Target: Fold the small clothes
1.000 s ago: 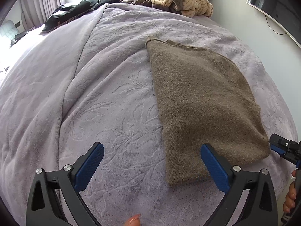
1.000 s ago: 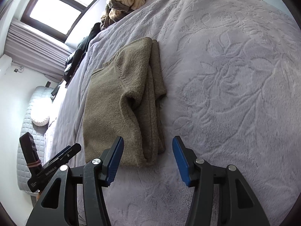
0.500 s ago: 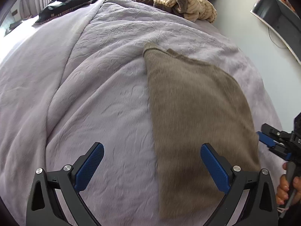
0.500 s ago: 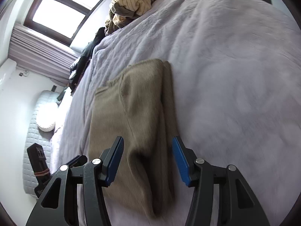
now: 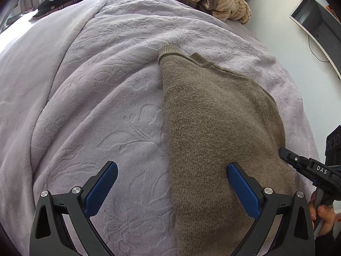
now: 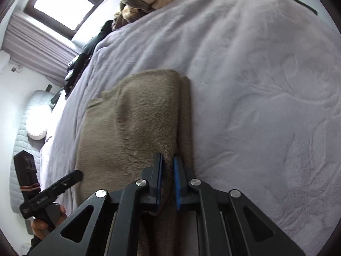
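Observation:
A folded brown knitted sweater (image 5: 213,128) lies on the lilac blanket (image 5: 85,85), its collar pointing away from me. My left gripper (image 5: 173,187) is open just above the cloth, with the sweater's left edge between its blue pads and nothing gripped. In the right wrist view the sweater (image 6: 132,123) shows its folded right side. There my right gripper (image 6: 168,164) has its jaws closing tight, pads pressing a ridge of that folded edge at the near end. The right gripper's tip (image 5: 285,153) shows at the sweater's right edge, and the left gripper (image 6: 72,177) at its left.
A heap of beige striped clothes (image 5: 217,2) and dark garments (image 5: 64,0) lie at the far end of the bed. A screen (image 5: 315,25) hangs on the wall to the right. The window (image 6: 61,6) and curtain stand beyond the bed.
Both grippers moved in over the sweater's near end. The right jaws, wide apart before, have shut on the folded edge. The left jaws stayed open.

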Available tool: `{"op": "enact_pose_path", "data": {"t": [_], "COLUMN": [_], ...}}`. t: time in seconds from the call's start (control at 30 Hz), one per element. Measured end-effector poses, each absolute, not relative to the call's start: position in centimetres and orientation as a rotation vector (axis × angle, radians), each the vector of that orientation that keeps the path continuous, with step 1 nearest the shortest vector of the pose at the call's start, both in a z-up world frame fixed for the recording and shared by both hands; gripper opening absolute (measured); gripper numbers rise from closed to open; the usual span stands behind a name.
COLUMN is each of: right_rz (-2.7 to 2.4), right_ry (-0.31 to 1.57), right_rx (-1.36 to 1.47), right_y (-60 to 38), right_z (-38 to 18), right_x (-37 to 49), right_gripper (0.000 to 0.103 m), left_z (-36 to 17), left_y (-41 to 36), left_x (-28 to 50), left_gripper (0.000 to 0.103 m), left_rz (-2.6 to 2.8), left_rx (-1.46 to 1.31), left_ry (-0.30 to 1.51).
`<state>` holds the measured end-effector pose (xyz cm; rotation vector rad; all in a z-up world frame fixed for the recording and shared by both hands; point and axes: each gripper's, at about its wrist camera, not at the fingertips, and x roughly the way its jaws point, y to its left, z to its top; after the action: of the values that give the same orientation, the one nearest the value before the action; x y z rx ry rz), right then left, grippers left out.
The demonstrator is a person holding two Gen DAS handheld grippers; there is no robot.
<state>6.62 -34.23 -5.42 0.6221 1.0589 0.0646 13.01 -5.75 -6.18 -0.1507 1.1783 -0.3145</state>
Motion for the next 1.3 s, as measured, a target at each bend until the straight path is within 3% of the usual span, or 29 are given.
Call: {"op": "enact_pose_path", "data": {"t": [0.2, 0.27, 0.3, 0.33, 0.6, 1.07, 1.3], "right_rz": [0.121, 0.123, 0.12, 0.118, 0.165, 0.343, 0.435], "right_ry": [1.047, 1.032, 1.029, 1.024, 1.027, 1.146, 1.163], "right_rx": [0.706, 0.728, 0.732, 0.74, 0.791, 0.837, 0.88], "right_y": [-35.4, -36.2, -36.3, -36.6, -37.3, -36.5, -34.8], "right_z": [-4.4, -4.3, -4.3, -4.4, -5.0, -7.8, -9.8], "right_x": [5.2, 4.5, 4.2, 4.0, 4.2, 8.5, 11.2], "right_gripper": [0.017, 0.036, 0.055, 0.063, 0.063, 0.064, 0.064], "left_z": [-5.6, -5.6, -5.6, -5.7, -5.9, -9.4, -9.7], "left_y": [-5.9, -5.8, -5.8, -5.8, -6.1, -6.9, -9.6], "left_x": [12.8, 12.8, 12.8, 12.9, 13.1, 16.5, 16.1], "left_gripper": [0.103, 0.103, 0.103, 0.103, 0.103, 0.103, 0.103], "left_rz": [-0.313, -0.313, -0.313, -0.313, -0.353, -0.7, -0.7], "left_rx": [-0.113, -0.112, -0.114, -0.115, -0.123, -0.42, -0.278], "left_ry": [1.159, 1.16, 1.161, 1.162, 1.164, 1.295, 1.308]}}
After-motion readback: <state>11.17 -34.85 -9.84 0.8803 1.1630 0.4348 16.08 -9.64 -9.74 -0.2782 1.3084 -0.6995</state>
